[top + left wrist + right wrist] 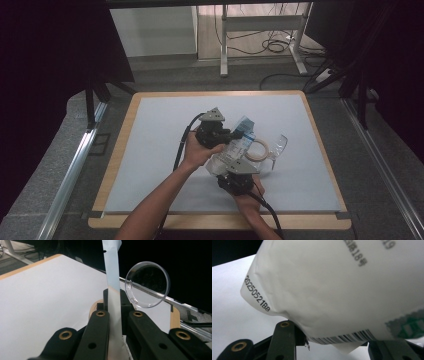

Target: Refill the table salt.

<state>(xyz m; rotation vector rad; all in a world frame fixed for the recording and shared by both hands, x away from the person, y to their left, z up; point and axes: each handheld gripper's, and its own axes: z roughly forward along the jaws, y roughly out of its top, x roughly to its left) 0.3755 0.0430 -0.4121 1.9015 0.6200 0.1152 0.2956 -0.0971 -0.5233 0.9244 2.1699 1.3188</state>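
A white plastic packet (234,147) with a printed date code and a barcode hangs above the mat between both grippers. My left gripper (233,134) is shut on the packet's thin upper edge (113,290), which rises as a narrow strip between its jaws. My right gripper (231,169) holds the packet from below; the packet's bulging body (342,290) sits between its two jaws, which press on both sides. Just right of the packet, a clear round lid (278,148) stands tilted by a wooden ring (258,150). The lid (148,285) appears beyond the left jaws.
A pale grey mat (160,150) covers a wood-edged board (120,150). Black curtains hang at both sides. A white desk frame (260,35) and cables lie on the floor behind the table. Cables trail from both grippers toward the person.
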